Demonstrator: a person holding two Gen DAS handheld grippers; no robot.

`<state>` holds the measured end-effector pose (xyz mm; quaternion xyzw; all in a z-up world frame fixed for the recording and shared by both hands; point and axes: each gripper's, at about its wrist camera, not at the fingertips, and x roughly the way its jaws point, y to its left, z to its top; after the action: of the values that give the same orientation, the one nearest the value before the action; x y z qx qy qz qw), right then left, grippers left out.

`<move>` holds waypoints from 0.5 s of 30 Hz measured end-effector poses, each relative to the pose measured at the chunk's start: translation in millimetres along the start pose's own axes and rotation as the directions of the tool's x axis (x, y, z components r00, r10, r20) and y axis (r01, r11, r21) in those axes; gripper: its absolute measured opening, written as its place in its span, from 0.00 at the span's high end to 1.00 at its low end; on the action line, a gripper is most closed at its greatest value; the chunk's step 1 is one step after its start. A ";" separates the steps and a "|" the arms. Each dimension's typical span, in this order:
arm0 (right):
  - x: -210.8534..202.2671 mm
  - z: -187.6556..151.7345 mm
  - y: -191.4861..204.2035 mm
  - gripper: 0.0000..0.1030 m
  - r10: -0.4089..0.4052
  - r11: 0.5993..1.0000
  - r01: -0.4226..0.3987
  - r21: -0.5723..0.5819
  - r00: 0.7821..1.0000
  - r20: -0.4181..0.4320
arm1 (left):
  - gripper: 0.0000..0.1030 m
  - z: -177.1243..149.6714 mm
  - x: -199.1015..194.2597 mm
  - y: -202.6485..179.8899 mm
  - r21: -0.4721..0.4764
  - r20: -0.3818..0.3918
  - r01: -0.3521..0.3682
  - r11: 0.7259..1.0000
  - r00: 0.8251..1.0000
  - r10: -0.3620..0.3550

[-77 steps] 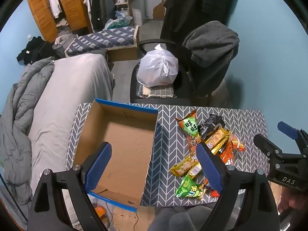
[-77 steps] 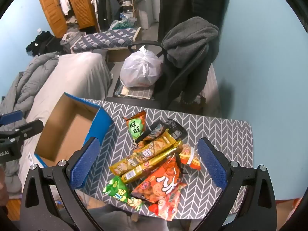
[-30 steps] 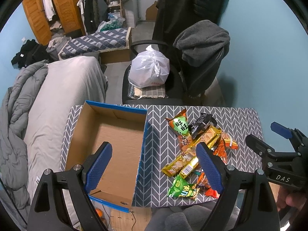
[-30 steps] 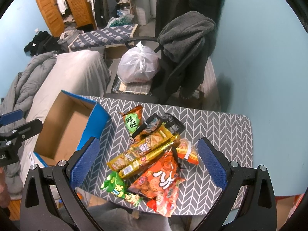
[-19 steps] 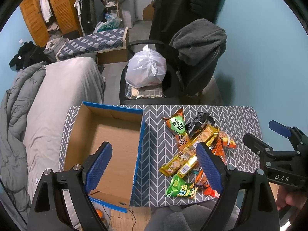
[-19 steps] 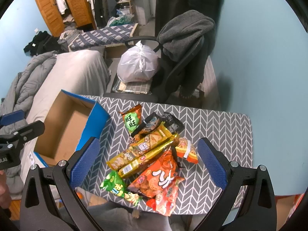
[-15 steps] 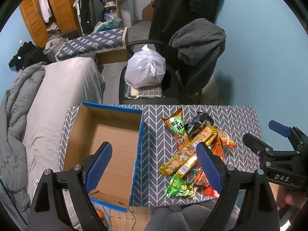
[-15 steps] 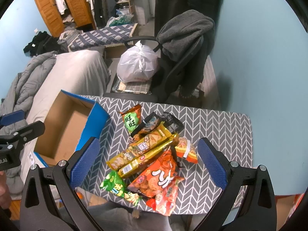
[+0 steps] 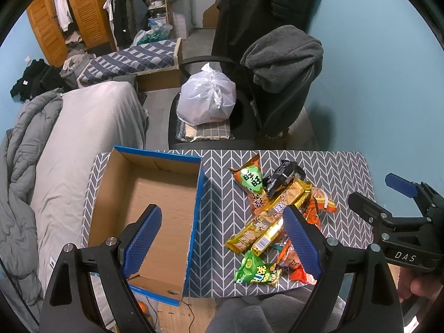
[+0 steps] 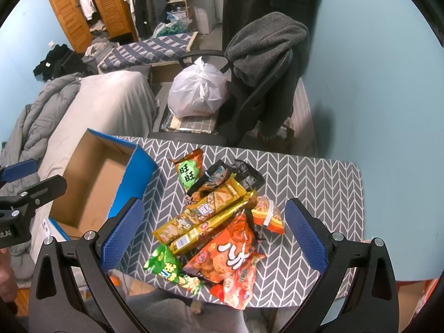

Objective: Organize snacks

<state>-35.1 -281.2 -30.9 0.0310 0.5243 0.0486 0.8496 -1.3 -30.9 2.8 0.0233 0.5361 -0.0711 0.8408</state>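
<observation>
We hold both grippers spread wide and empty above the desk (image 9: 222,177); the left gripper (image 9: 222,241) hangs over the box (image 9: 155,194), the right gripper (image 10: 213,238) over the snacks (image 10: 211,216), which lie heaped just beyond its fingers. We judge sorting not yet begun; next, lower the right gripper onto the top yellow bar (image 10: 205,208) and close.

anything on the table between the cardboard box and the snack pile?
Nothing: only bare patterned tablecloth lies between the cardboard box and the snack pile, clearest in the left wrist view.
</observation>
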 end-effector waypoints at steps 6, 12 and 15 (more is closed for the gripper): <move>0.2 -2.0 -0.6 0.03 0.000 1.000 0.000 0.000 1.000 -0.002 | 0.12 0.2 1.0 -1.0 -0.001 -0.002 0.000 1.000 1.000 0.000; 0.8 -1.0 -1.0 0.03 0.000 1.000 0.000 0.000 1.000 -0.004 | 0.12 -1.2 0.2 -0.2 -0.001 0.000 0.002 1.000 1.000 -0.002; 1.9 -3.0 -2.1 0.03 0.002 1.000 -0.002 0.006 1.000 -0.008 | 0.12 -1.4 2.4 -3.3 0.005 -0.001 0.006 1.000 1.000 -0.006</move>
<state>-36.8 -283.1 -34.2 0.0336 0.5279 0.0479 0.8473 -2.1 -34.3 0.2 0.0239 0.5365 -0.0752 0.8402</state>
